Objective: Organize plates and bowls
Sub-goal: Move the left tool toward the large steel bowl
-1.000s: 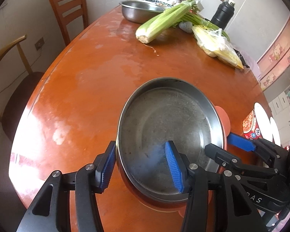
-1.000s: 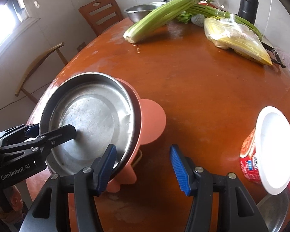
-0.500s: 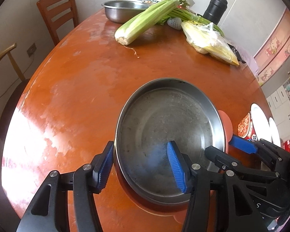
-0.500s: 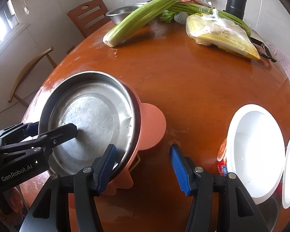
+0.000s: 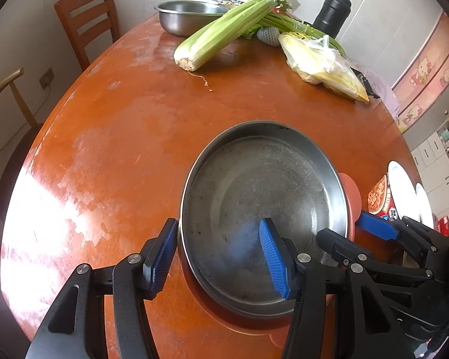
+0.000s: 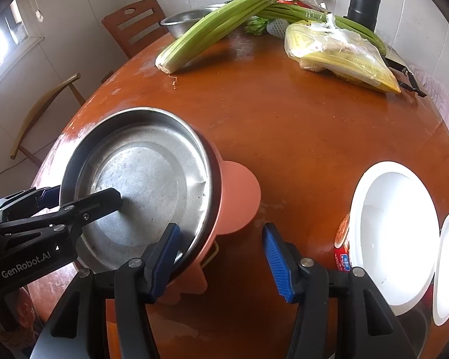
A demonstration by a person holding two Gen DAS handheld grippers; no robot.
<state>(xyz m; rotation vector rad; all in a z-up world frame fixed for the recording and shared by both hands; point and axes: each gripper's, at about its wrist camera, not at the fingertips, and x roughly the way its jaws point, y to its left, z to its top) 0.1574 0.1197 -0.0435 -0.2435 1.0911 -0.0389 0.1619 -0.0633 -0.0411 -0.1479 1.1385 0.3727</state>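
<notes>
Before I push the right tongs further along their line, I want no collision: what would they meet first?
Probably the pink plate under the steel pan: the right tongs straddle the stack's edge, the table beyond. Depth is unclear.

The metal pan (image 5: 263,197) looks dull and scratched, resting in a matt salmon plastic dish (image 6: 239,197). The wooden surface (image 5: 134,137) is glossy but worn in patches. Each tool has ribbed blue pads (image 5: 274,257).
</notes>
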